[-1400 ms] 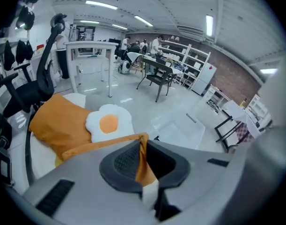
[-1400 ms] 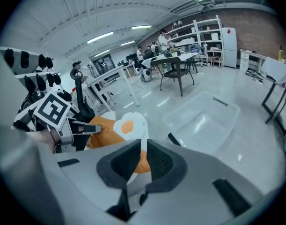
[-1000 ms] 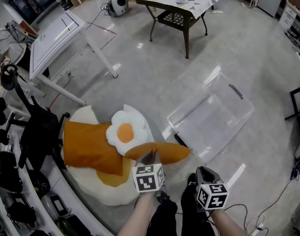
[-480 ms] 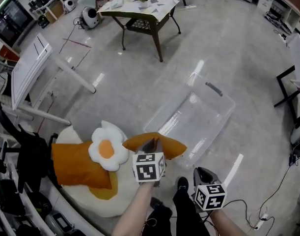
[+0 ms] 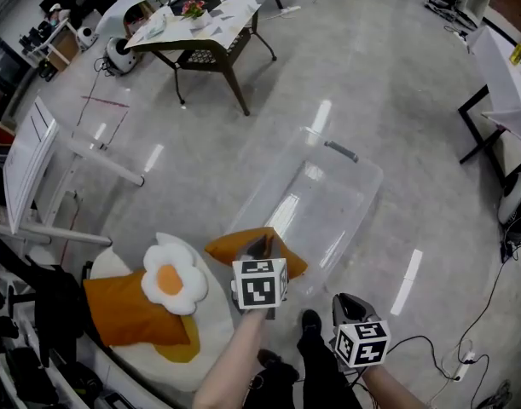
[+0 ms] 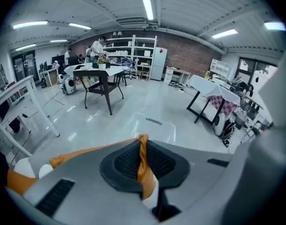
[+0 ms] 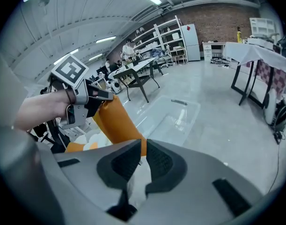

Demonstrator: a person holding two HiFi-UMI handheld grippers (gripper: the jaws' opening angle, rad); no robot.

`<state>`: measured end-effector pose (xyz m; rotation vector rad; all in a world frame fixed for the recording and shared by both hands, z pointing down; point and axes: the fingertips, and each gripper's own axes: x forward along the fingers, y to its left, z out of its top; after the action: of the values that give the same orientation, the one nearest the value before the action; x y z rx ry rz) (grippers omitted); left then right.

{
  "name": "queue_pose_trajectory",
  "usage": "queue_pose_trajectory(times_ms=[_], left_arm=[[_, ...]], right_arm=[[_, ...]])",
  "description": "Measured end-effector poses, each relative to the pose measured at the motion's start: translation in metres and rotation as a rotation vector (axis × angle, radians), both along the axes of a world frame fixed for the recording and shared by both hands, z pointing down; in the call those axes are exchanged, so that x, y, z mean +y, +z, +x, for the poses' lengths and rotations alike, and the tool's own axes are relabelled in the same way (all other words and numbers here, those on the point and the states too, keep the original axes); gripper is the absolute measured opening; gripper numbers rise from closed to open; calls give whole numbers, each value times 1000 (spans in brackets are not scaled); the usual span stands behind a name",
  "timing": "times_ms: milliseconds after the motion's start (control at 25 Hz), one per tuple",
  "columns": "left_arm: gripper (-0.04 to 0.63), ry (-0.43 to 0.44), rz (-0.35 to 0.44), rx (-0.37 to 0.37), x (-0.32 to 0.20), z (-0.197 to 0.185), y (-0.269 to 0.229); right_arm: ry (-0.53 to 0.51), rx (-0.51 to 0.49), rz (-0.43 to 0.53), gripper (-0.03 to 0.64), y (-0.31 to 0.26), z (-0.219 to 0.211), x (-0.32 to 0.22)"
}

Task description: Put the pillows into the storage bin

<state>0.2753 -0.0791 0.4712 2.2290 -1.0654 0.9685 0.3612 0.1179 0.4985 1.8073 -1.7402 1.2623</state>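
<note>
My left gripper [image 5: 258, 248] is shut on a corner of an orange pillow [image 5: 236, 247], which hangs off the floor at the near rim of the clear storage bin [image 5: 328, 186]. In the left gripper view the orange cloth [image 6: 143, 165] is pinched between the pads, with the bin [image 6: 154, 128] just beyond. My right gripper [image 5: 346, 302] hovers lower right, jaws together with nothing in them. Its view shows the left gripper [image 7: 84, 97], the pillow [image 7: 117, 121] and the bin [image 7: 173, 114]. A fried-egg pillow [image 5: 169, 281] and another orange pillow [image 5: 119, 312] lie on a big egg cushion [image 5: 196, 352].
A dark-legged table [image 5: 200, 24] with flowers stands far back. A white folding table [image 5: 34, 160] is at the left, a black-framed table [image 5: 499, 83] at the right. Cables [image 5: 435, 348] trail on the floor lower right. The person's dark legs [image 5: 315, 373] are below the grippers.
The left gripper has carried the orange pillow rightwards, away from the cushion pile and up to the bin's near rim. The right gripper moved along with it.
</note>
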Motion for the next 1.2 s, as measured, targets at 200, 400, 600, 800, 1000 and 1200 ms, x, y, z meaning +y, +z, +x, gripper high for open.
queue_pose_trajectory(times_ms=[200,400,600,800,1000,1200], left_arm=[[37,34,19,-12,-6,27,-3],[54,64,-24,-93,-3,43,25],[103,-19,-85,-71,-1,33,48],[106,-131,-96,-6,11,-8,52],[109,-302,-120,0,29,-91,67],[126,-491,-116,0,43,-191,82]], right_arm=[[25,1,7,34,-1,20,0],[49,5,0,34,4,35,6],[33,3,-17,34,10,35,9],[-28,-16,-41,34,21,18,6],[-168,-19,-36,32,21,-21,-16],[-318,-8,-40,32,29,-82,-41]])
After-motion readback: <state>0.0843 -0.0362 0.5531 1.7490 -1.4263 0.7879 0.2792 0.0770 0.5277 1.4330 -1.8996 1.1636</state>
